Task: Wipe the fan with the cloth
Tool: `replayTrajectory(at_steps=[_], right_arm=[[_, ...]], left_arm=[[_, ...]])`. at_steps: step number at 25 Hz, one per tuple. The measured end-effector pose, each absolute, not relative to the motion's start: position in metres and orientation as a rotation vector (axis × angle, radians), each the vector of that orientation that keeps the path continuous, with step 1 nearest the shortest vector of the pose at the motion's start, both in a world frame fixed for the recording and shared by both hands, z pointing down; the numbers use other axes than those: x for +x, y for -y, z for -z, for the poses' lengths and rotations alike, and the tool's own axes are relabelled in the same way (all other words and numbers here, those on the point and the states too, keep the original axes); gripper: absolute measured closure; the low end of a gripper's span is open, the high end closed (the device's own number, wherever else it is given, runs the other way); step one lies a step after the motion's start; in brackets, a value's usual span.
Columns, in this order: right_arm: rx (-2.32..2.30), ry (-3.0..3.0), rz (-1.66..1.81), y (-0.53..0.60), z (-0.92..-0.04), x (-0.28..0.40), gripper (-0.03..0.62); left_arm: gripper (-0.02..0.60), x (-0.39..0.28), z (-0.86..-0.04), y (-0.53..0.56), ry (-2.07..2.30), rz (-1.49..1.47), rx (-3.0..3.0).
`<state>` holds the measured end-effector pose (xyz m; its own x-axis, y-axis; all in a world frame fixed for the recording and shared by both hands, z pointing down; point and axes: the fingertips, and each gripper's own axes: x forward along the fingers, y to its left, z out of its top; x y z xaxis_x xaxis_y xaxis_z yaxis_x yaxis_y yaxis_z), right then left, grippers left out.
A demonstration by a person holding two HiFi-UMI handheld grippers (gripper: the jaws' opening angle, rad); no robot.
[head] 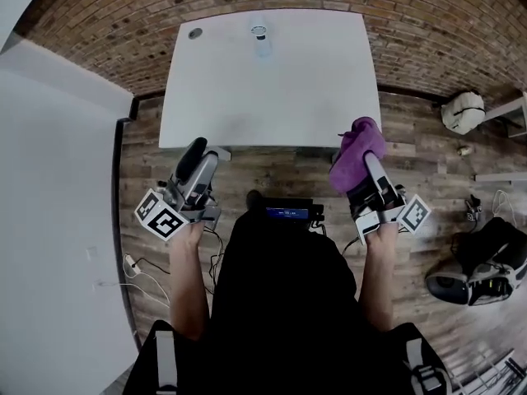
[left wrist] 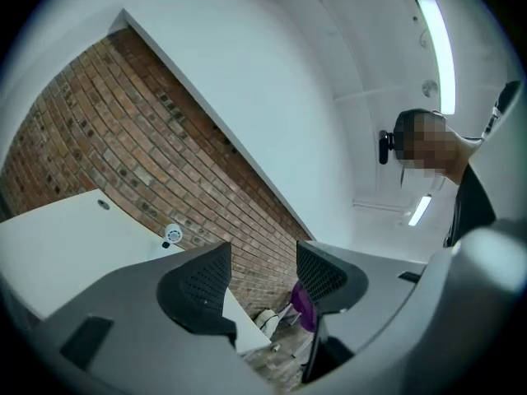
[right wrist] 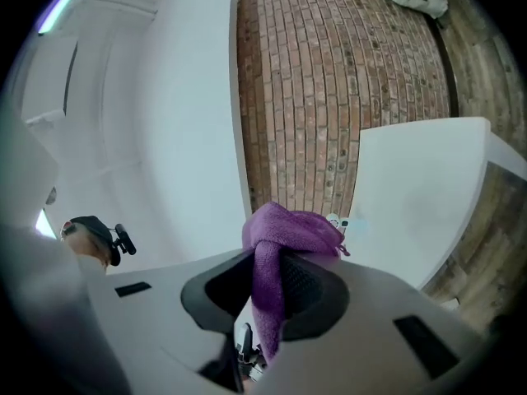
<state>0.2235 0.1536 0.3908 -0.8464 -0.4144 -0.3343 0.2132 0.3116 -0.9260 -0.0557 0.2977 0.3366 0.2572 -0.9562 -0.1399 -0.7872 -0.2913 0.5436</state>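
Before the table (head: 272, 89), left tongs (head: 196, 153) gape, right tongs (head: 370, 169) grip cloth (head: 357, 148), seemingly level.

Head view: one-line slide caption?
Person faces a white rectangular table bearing a small white fan at its far edge, purple cloth clamped in the right gripper, left gripper open and empty.

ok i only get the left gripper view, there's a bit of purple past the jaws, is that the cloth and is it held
Observer: Yes, the purple cloth is clamped in the right gripper, bunched up above its jaws.
Operator: how close is it to the fan
Observer: Not close. In the head view the cloth is at the white table's near edge, and the fan is at the far edge by the brick wall.
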Motion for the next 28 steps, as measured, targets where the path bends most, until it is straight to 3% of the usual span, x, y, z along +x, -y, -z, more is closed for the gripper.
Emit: replayTrajectory(at_steps=[5,28], right_arm=[[-0.123,-2.119,1.499,-0.156,-0.368,0.211,0.522],[-0.236,-2.236,1.446,-0.176,-0.355,0.166,0.522]], left_arm=[[0.316,-0.035,-0.312,-0.284,1.534,0.597,2.285],[0.316,-0.055,-0.319,-0.281,1.327,0.675,2.27]])
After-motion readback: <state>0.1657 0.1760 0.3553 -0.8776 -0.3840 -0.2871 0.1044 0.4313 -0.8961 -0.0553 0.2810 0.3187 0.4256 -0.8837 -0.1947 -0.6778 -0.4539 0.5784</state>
